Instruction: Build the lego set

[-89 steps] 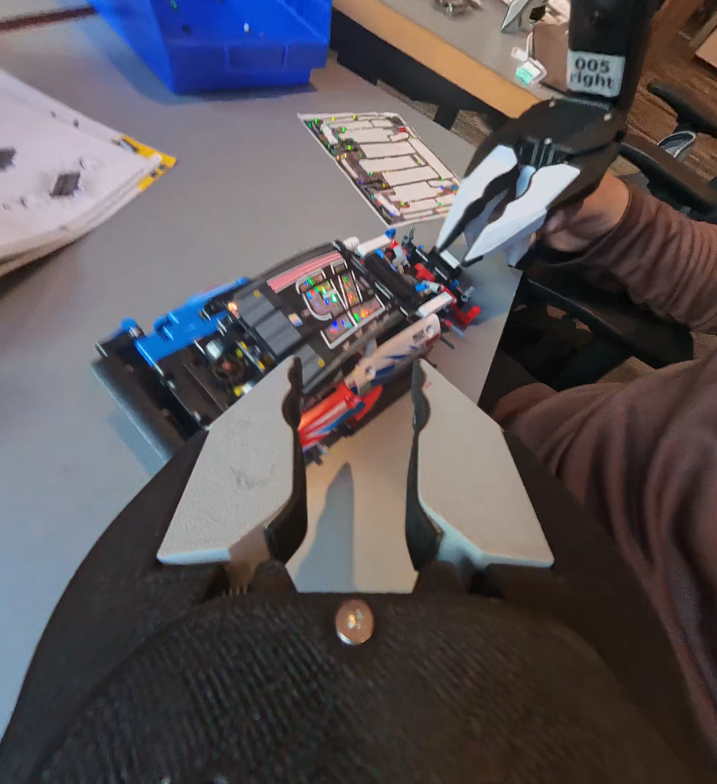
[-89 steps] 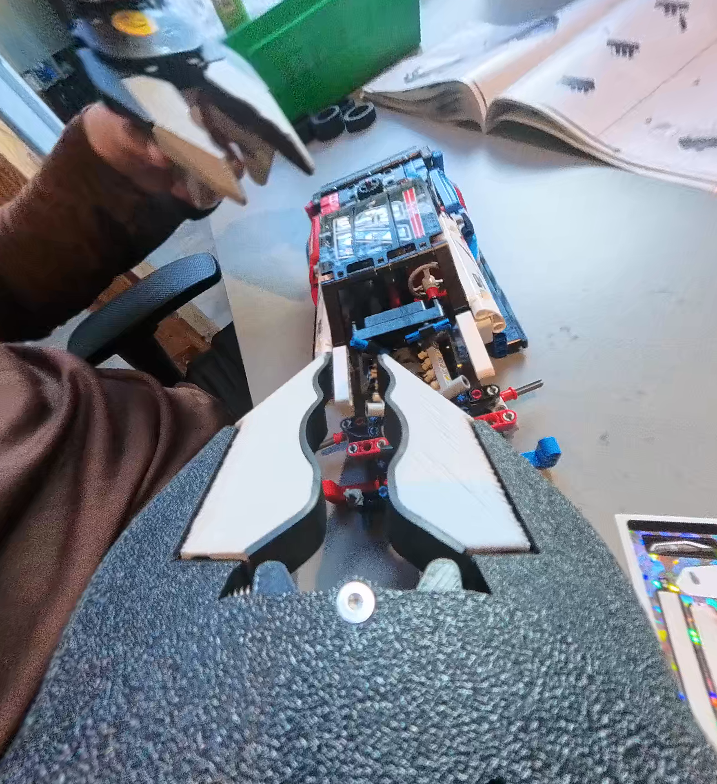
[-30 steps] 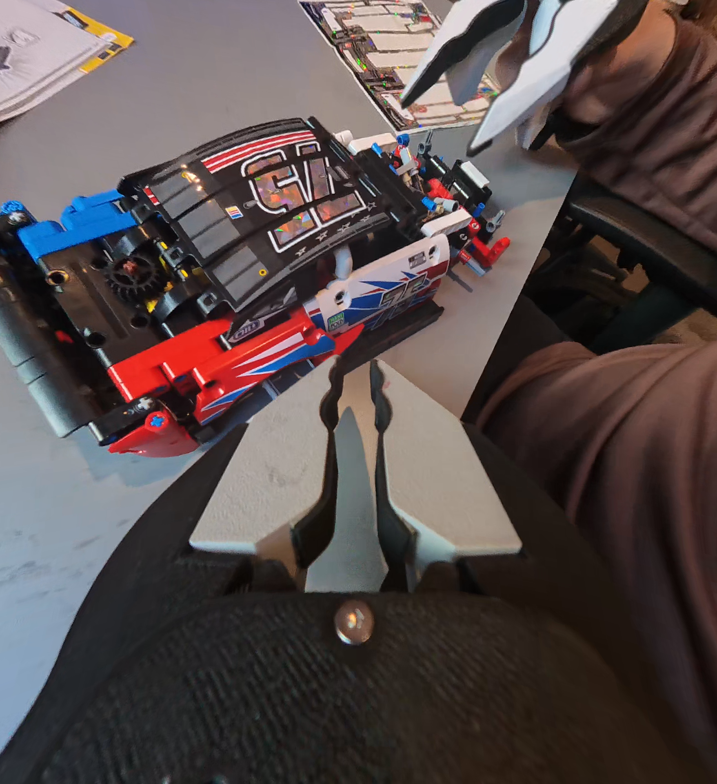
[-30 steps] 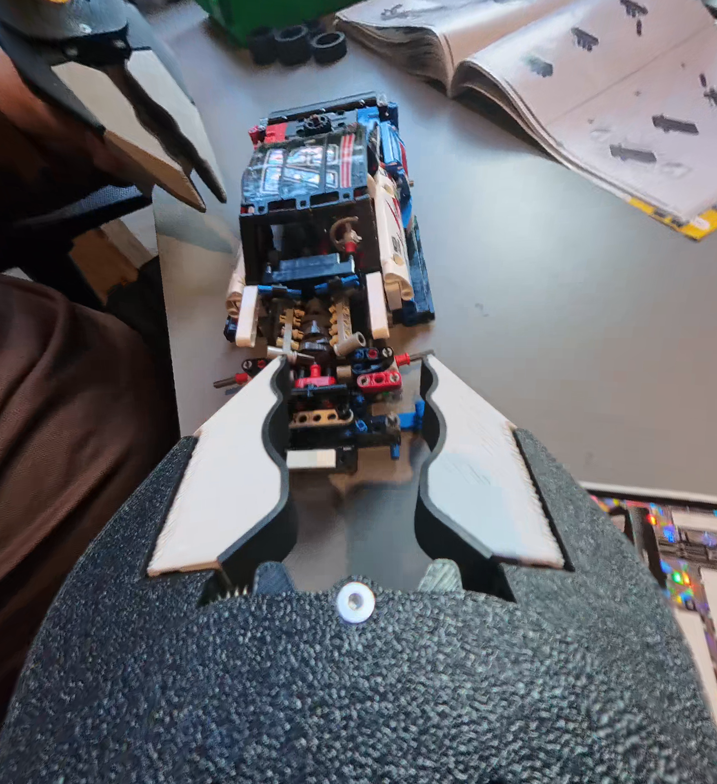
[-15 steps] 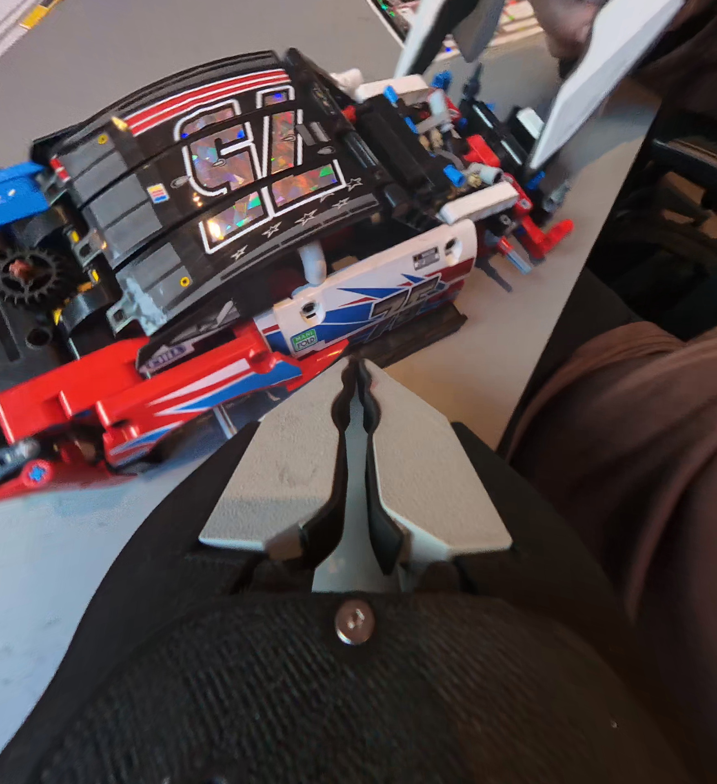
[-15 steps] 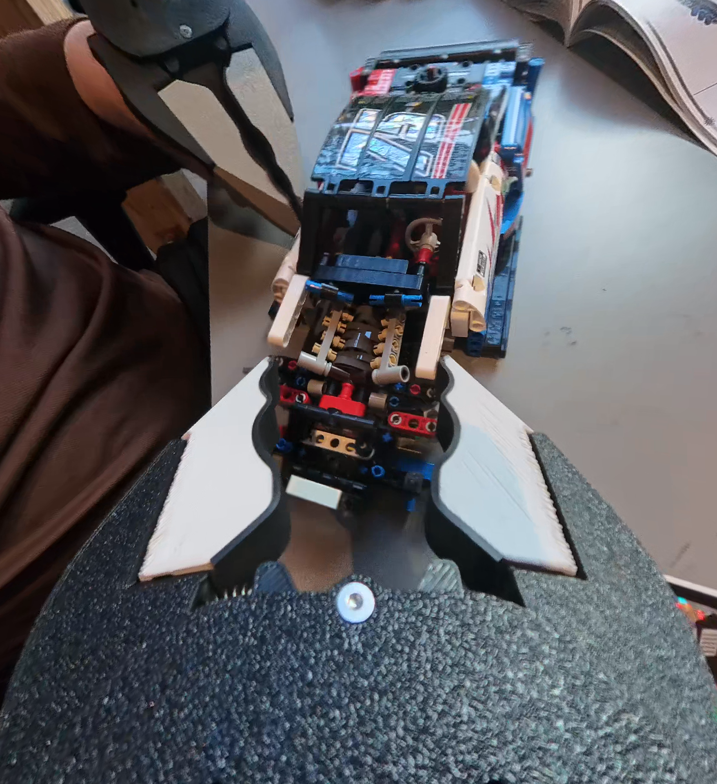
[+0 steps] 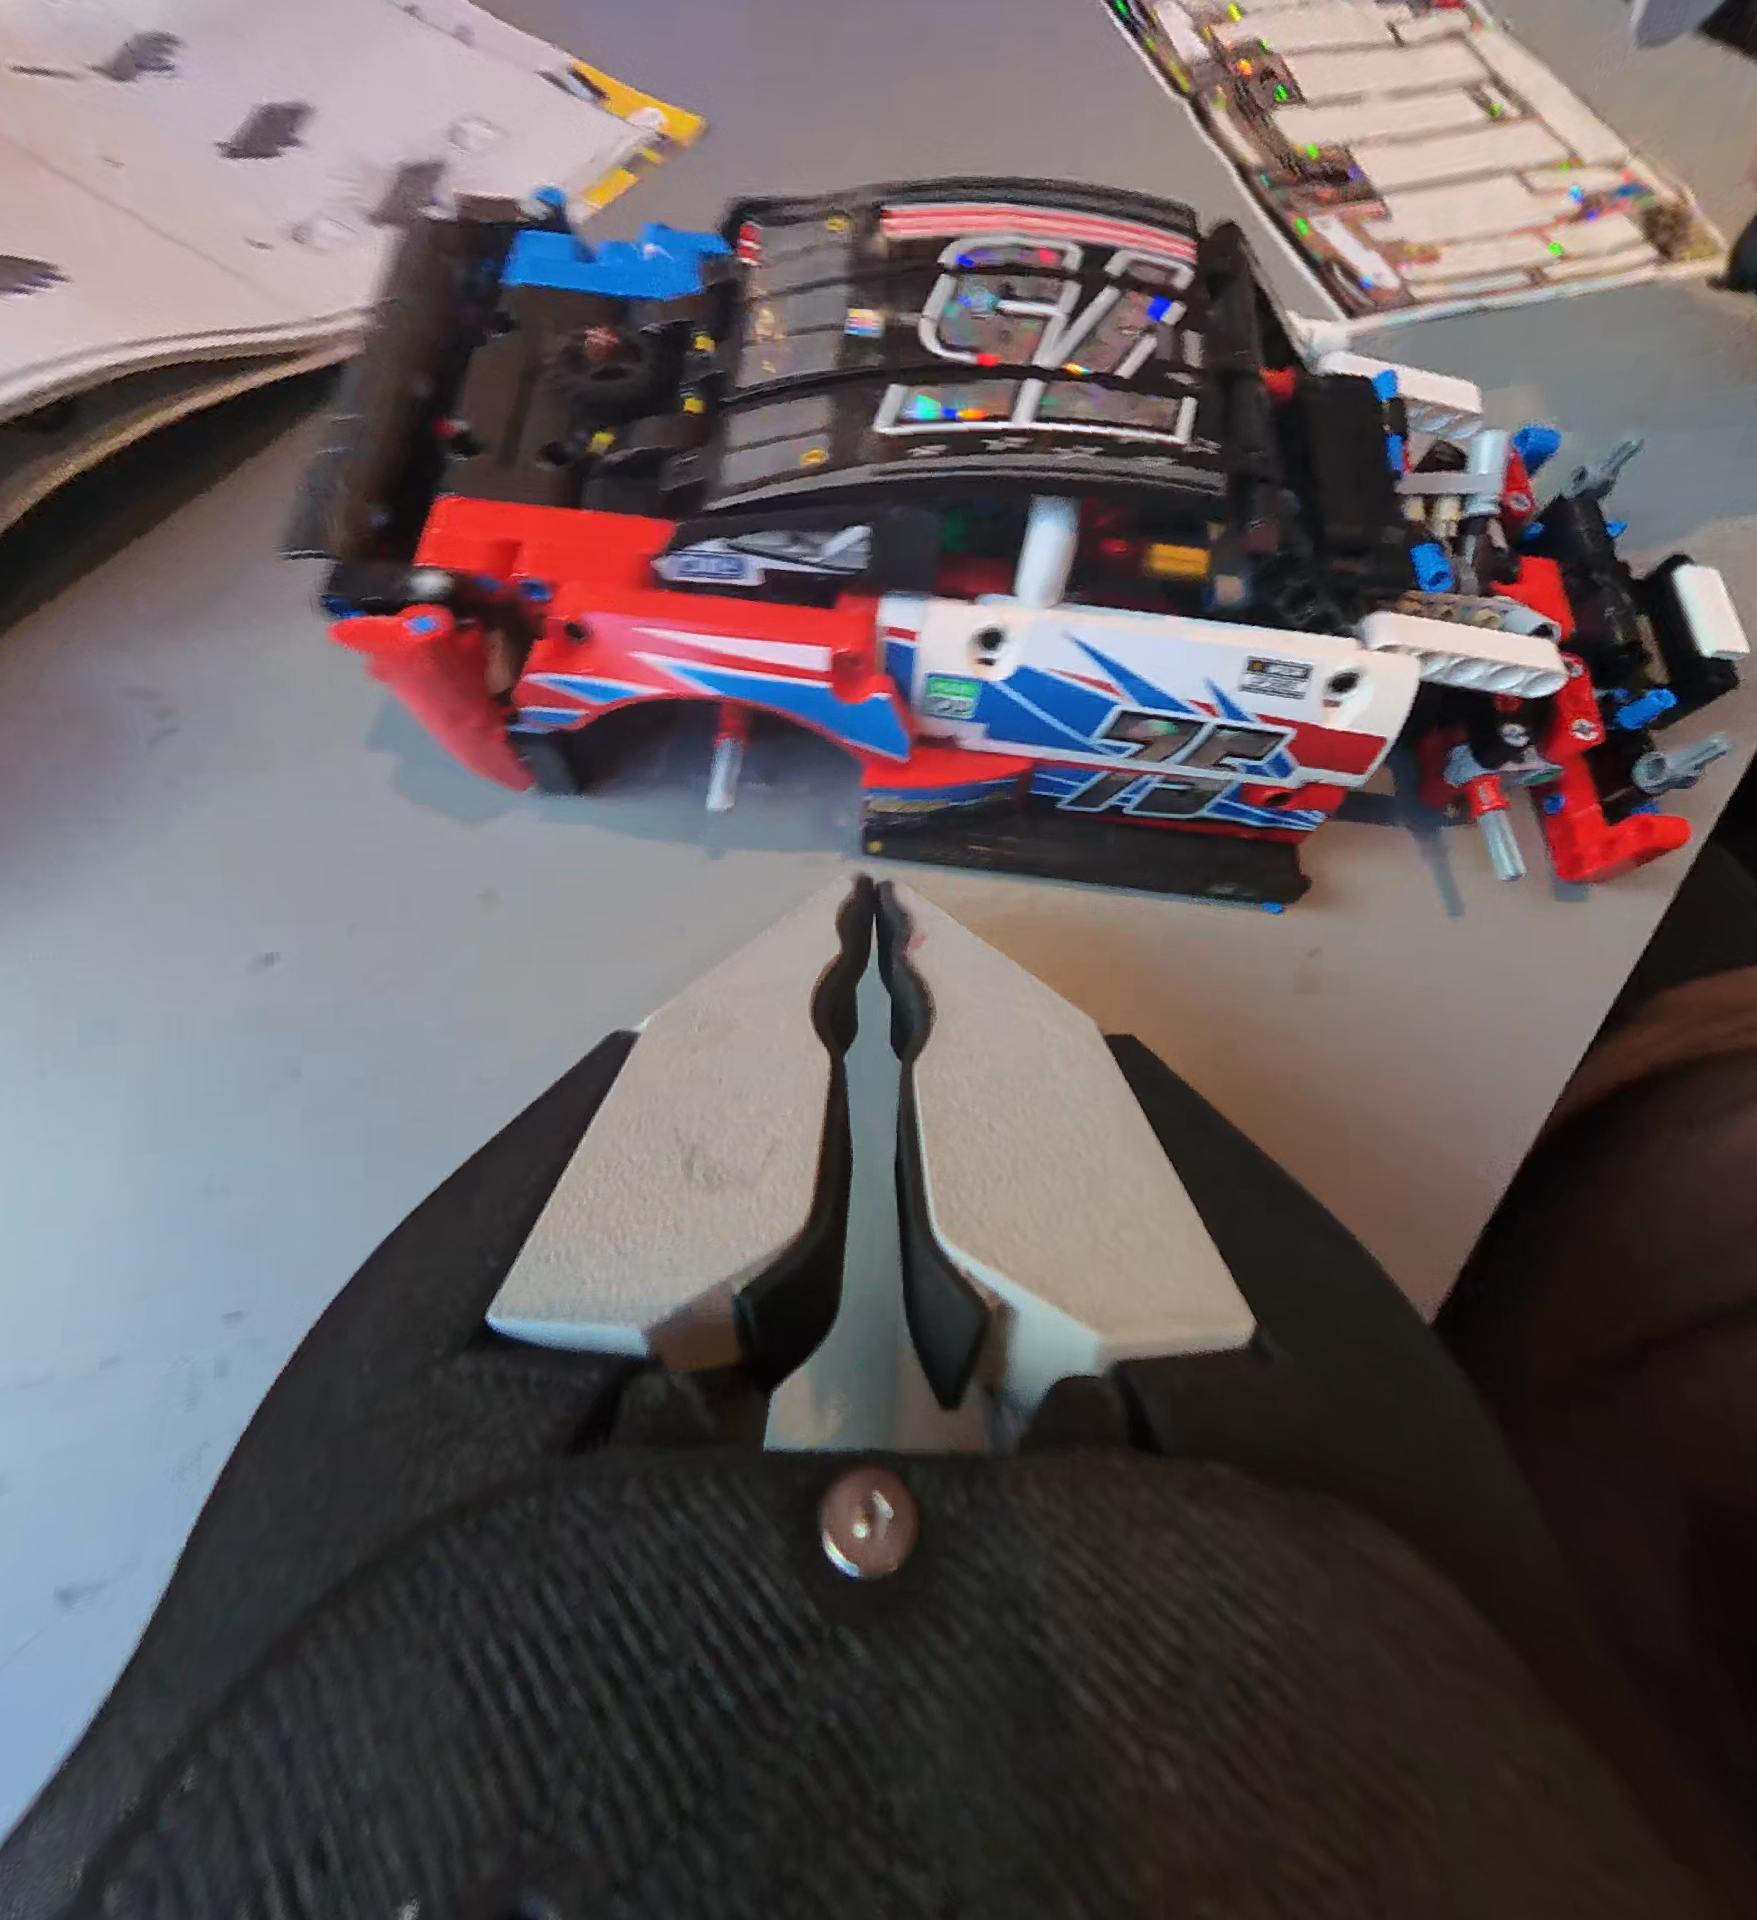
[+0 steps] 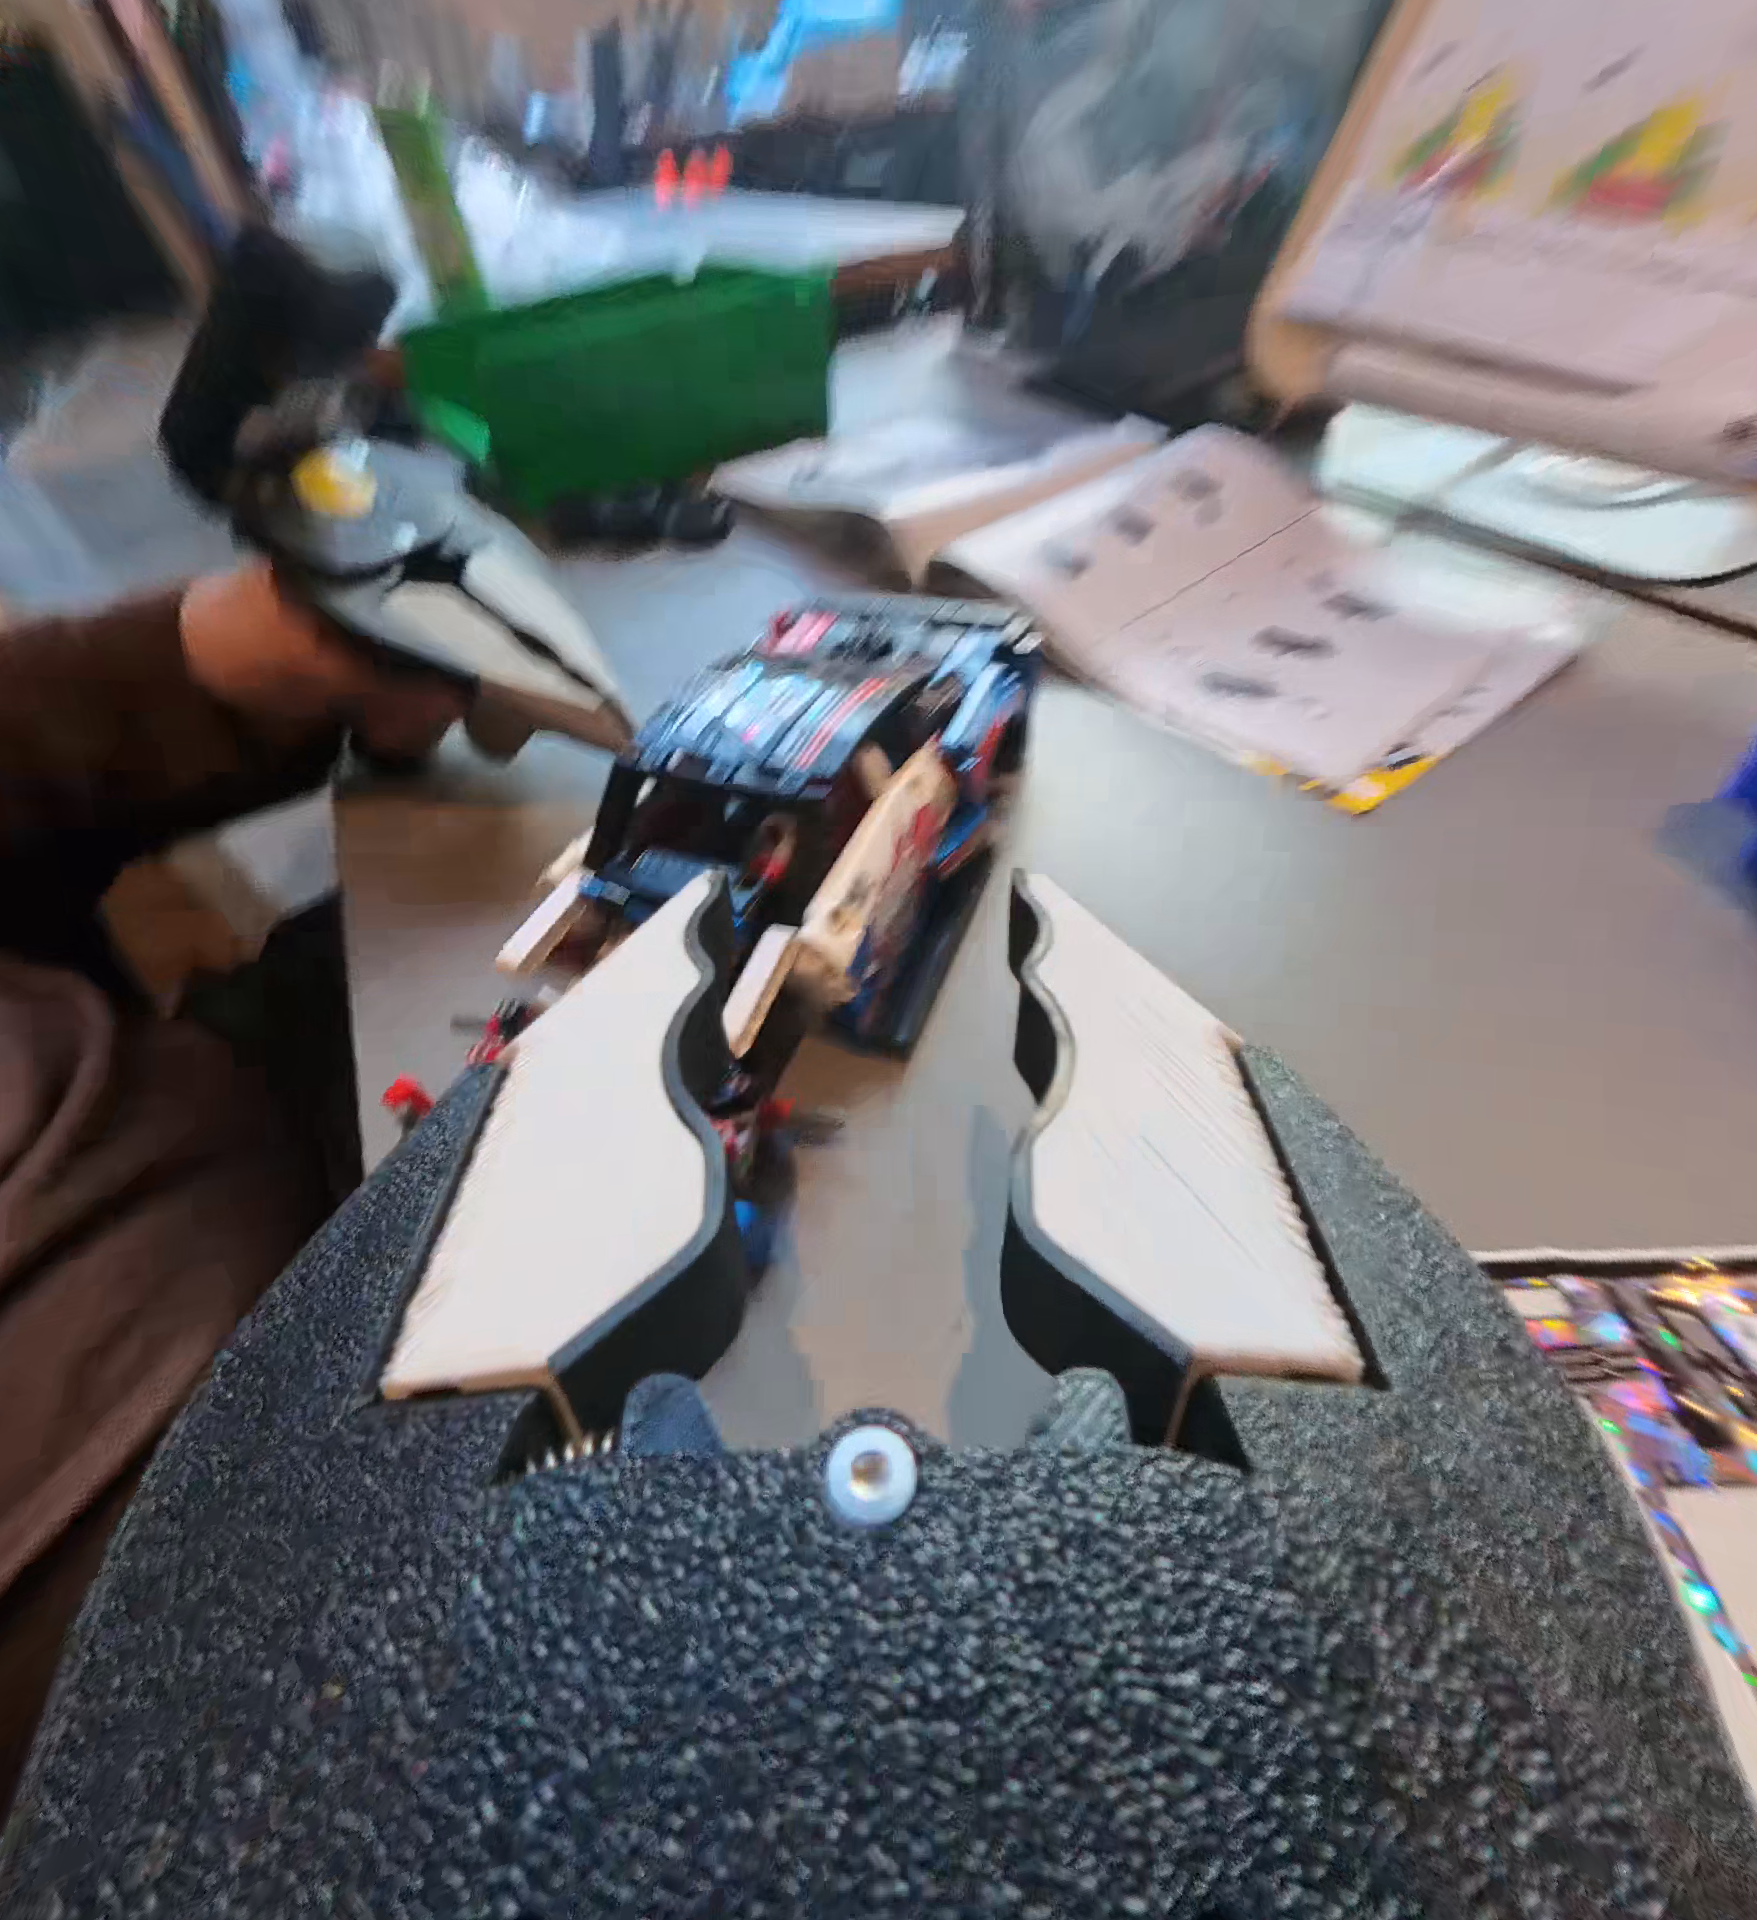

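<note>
Our left gripper (image 7: 874,891), pinched closed and empty, points at the lego car (image 7: 957,540) at twelve o'clock on the table (image 7: 178,1039), our empty right gripper (image 8: 869,883) gapes wide, instruction booklet (image 7: 126,187) at ten, sticker sheet (image 7: 1425,156) at one.

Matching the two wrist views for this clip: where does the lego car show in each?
Left wrist view: the car lies side-on across the upper middle, beyond the shut left gripper.
Right wrist view: blurred, end-on at centre, just past the open right gripper.
Shared landmark: the open manual, behind the car in both.
</note>
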`<move>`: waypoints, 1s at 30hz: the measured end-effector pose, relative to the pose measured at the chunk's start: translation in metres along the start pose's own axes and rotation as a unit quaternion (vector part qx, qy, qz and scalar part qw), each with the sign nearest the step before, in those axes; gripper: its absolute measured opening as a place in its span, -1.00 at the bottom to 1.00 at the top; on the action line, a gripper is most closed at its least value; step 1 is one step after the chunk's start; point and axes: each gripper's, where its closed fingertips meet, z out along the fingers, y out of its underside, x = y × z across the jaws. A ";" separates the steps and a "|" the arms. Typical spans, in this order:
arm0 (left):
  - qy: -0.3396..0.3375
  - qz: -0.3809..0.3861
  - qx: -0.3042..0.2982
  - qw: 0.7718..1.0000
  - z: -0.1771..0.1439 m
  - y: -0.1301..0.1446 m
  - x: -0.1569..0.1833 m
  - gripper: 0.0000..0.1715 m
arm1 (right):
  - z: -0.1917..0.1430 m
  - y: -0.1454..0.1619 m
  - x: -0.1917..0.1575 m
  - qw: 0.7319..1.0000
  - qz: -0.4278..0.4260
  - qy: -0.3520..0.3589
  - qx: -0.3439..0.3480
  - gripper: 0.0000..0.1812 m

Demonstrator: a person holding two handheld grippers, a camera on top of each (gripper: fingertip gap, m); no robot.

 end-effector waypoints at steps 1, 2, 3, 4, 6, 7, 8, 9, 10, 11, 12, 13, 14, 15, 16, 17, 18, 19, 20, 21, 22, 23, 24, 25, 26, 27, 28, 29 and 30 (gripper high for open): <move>-0.010 -0.001 0.013 1.000 -0.006 -0.001 -0.007 -1.00 | -0.006 -0.008 0.010 0.999 0.016 0.018 0.034 -0.46; -0.020 -0.002 0.024 1.000 -0.011 -0.002 -0.014 -0.99 | -0.011 -0.013 0.020 0.997 0.030 0.035 0.061 -0.49; -0.024 -0.003 0.034 0.999 -0.015 -0.003 -0.018 -0.99 | -0.015 -0.014 0.029 0.995 0.038 0.052 0.079 -0.53; -0.022 -0.007 0.050 0.998 -0.019 -0.006 -0.020 -1.00 | -0.018 -0.011 0.039 0.993 0.039 0.070 0.086 -0.56; -0.011 -0.011 0.085 0.996 -0.025 -0.014 -0.022 -1.00 | -0.021 -0.001 0.058 0.990 0.030 0.111 0.077 -0.57; -0.012 -0.011 0.098 0.995 -0.027 -0.017 -0.024 -1.00 | -0.022 0.003 0.067 0.989 0.028 0.128 0.068 -0.57; -0.012 -0.007 0.112 0.994 -0.029 -0.021 -0.025 -1.00 | -0.023 0.005 0.073 0.988 0.030 0.139 0.065 -0.56; -0.015 0.000 0.124 0.992 -0.031 -0.025 -0.025 -1.00 | -0.025 0.004 0.078 0.987 0.034 0.145 0.068 -0.55; -0.020 0.008 0.135 0.991 -0.032 -0.028 -0.026 -0.99 | -0.026 0.004 0.081 0.985 0.038 0.150 0.071 -0.54; -0.024 0.019 0.146 0.989 -0.033 -0.032 -0.027 -0.97 | -0.027 0.004 0.082 0.984 0.041 0.155 0.072 -0.52; -0.024 0.030 0.158 0.987 -0.034 -0.036 -0.026 -0.97 | -0.027 0.005 0.083 0.984 0.041 0.158 0.072 -0.51; -0.026 0.038 0.168 0.985 -0.035 -0.039 -0.026 -0.95 | -0.026 0.005 0.083 0.984 0.039 0.160 0.070 -0.51; -0.026 0.044 0.176 0.983 -0.035 -0.042 -0.026 -0.94 | -0.025 0.006 0.083 0.984 0.036 0.163 0.066 -0.49; -0.024 0.049 0.184 0.981 -0.035 -0.044 -0.025 -0.92 | -0.024 0.007 0.083 0.984 0.032 0.165 0.060 -0.48; -0.022 0.052 0.190 0.980 -0.036 -0.046 -0.025 -0.89 | -0.022 0.008 0.082 0.984 0.027 0.165 0.054 -0.47; -0.023 0.049 0.193 0.980 -0.035 -0.047 -0.026 -0.88 | -0.020 0.010 0.081 0.985 0.022 0.166 0.047 -0.47; -0.020 0.044 0.189 0.981 -0.034 -0.047 -0.027 -0.88 | -0.019 0.011 0.081 0.985 0.018 0.167 0.041 -0.46; -0.014 0.042 0.185 0.982 -0.033 -0.047 -0.026 -0.87 | -0.018 0.012 0.081 0.985 0.014 0.168 0.036 -0.45; -0.010 0.040 0.184 0.982 -0.033 -0.046 -0.026 -0.87 | -0.016 0.013 0.080 0.985 0.011 0.168 0.031 -0.45; -0.007 0.040 0.188 0.981 -0.033 -0.047 -0.025 -0.89 | -0.015 0.014 0.081 0.985 0.009 0.168 0.026 -0.46; -0.011 0.041 0.195 0.980 -0.035 -0.049 -0.026 -0.87 | -0.014 0.015 0.081 0.985 0.009 0.170 0.022 -0.46; -0.019 0.042 0.203 0.978 -0.036 -0.051 -0.028 -0.85 | -0.014 0.016 0.082 0.985 0.010 0.171 0.019 -0.46; -0.022 0.045 0.210 0.976 -0.038 -0.052 -0.027 -0.85 | -0.013 0.016 0.082 0.985 0.011 0.172 0.017 -0.46; -0.021 0.048 0.217 0.975 -0.040 -0.053 -0.027 -0.85 | -0.013 0.016 0.082 0.985 0.010 0.172 0.017 -0.46; -0.022 0.051 0.222 0.973 -0.041 -0.054 -0.026 -0.82 | -0.013 0.016 0.082 0.985 0.009 0.171 0.016 -0.46; -0.023 0.051 0.226 0.973 -0.041 -0.055 -0.026 -0.81 | -0.013 0.016 0.081 0.985 0.007 0.170 0.016 -0.47; -0.020 0.052 0.226 0.973 -0.041 -0.055 -0.025 -0.81 | -0.013 0.016 0.081 0.985 0.005 0.169 0.017 -0.47; -0.019 0.053 0.223 0.973 -0.040 -0.055 -0.025 -0.81 | -0.013 0.016 0.081 0.985 0.004 0.169 0.018 -0.47; -0.018 0.051 0.221 0.974 -0.040 -0.055 -0.025 -0.81 | -0.013 0.016 0.081 0.985 0.004 0.170 0.016 -0.47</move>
